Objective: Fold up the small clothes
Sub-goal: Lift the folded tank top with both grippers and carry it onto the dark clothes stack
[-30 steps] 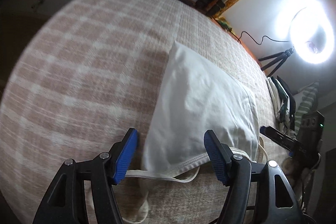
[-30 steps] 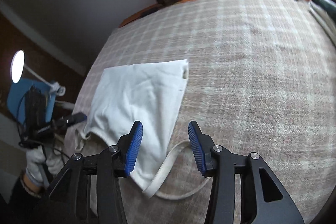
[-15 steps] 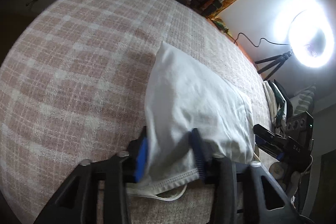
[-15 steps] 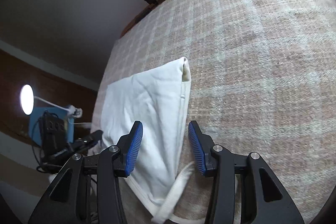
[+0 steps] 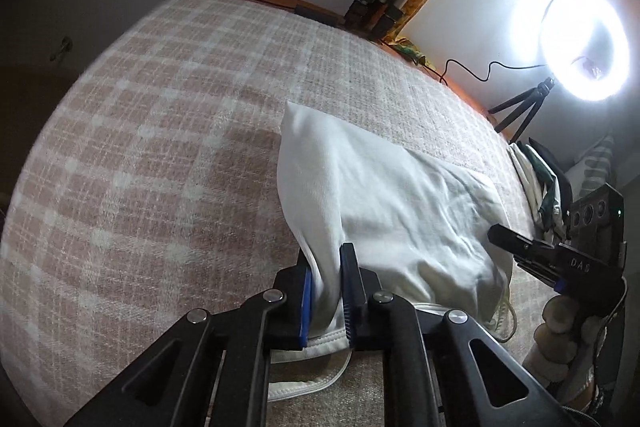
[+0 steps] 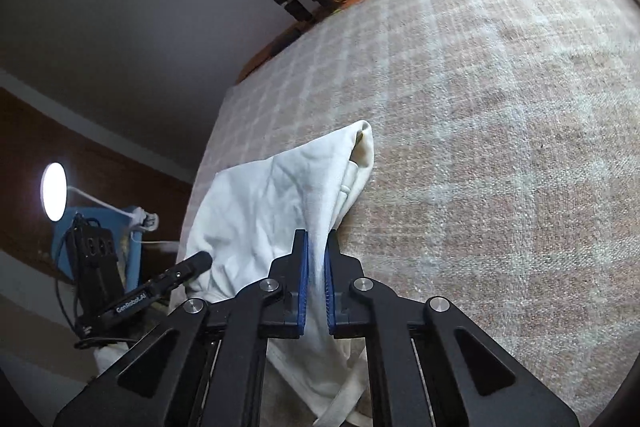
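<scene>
Both claws clenched on the white garment (image 5: 400, 211). Left claw (image 5: 326, 291) pinches a fold at the garment's near left edge, blue pads (image 5: 306, 303) pressed against cloth on both sides. Right claw (image 6: 316, 283) grips the near right edge the same way, fabric bunched into a ridge running up from between the pads (image 6: 303, 283). Garment lies on the bed, on a pink-and-white checked blanket (image 5: 160, 147), far corner flat, near hem lifted at both pinch points. Loose strap (image 6: 344, 399) trails below the right claw. Ring light (image 5: 584, 51) on a tripod sits past the bed's far right corner.
</scene>
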